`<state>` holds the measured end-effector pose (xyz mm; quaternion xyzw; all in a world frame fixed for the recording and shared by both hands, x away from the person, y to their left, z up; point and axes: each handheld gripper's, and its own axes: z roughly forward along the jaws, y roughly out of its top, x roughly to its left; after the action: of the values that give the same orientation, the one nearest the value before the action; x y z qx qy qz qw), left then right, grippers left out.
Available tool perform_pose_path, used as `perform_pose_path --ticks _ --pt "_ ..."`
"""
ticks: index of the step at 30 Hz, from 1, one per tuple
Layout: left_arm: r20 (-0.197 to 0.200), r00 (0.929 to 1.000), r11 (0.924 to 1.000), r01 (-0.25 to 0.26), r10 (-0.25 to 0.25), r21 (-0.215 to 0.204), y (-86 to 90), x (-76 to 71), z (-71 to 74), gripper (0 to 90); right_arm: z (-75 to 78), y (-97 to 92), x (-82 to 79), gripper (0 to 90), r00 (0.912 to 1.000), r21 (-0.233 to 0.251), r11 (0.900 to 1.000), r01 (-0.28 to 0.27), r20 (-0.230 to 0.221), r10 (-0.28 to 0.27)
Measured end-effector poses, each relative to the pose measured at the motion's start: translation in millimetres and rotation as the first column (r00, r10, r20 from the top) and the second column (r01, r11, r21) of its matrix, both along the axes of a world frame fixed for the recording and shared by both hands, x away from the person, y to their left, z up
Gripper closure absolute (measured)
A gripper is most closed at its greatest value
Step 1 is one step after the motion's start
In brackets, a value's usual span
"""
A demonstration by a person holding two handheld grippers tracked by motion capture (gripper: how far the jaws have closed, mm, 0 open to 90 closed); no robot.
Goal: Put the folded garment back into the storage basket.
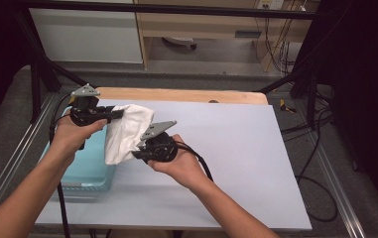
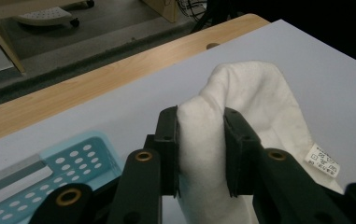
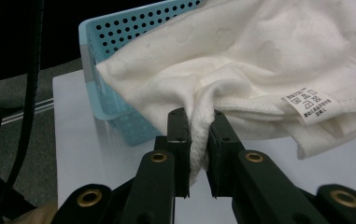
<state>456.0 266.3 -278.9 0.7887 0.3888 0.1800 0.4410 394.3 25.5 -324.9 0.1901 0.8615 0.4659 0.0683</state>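
A white towel [image 1: 126, 131] hangs between both grippers above the table's left side. My left gripper [image 1: 119, 113] pinches its upper edge, and in the left gripper view a thick fold of the towel [image 2: 255, 98] fills the gap of the left gripper [image 2: 201, 149]. My right gripper [image 1: 138, 151] holds the towel's lower right edge. In the right gripper view the towel [image 3: 259, 51] spreads out, a hem bunched tight in the right gripper [image 3: 197, 149]. A small label [image 3: 309, 103] is sewn to the hem.
A light blue perforated basket [image 1: 90, 166] stands at the left edge of the white table top [image 1: 236, 148], under the towel. A wooden strip [image 1: 186, 95] runs along the far edge. Black frame posts and cables stand to the right.
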Motion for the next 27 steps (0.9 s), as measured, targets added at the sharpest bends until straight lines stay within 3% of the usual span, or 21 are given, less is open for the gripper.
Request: perform_pose_path --ticks 10,19,27 --pt "0.008 0.9997 0.9997 -0.023 0.022 0.012 19.3 -1.9 4.7 70.3 3.0 19.9 3.4 81.5 0.9997 -0.008 0.9998 -0.015 0.02 0.016" --pt "0.016 0.9987 0.9988 -0.048 0.048 -0.007 38.7 -6.6 8.6 70.3 7.0 36.6 3.3 81.5 0.999 -0.003 0.9995 -0.033 0.029 0.033" --pt "0.012 0.9983 0.9984 -0.057 0.057 -0.003 44.6 -5.7 6.1 70.3 6.4 49.2 3.9 81.5 0.9986 -0.013 0.9992 -0.039 0.035 0.039"
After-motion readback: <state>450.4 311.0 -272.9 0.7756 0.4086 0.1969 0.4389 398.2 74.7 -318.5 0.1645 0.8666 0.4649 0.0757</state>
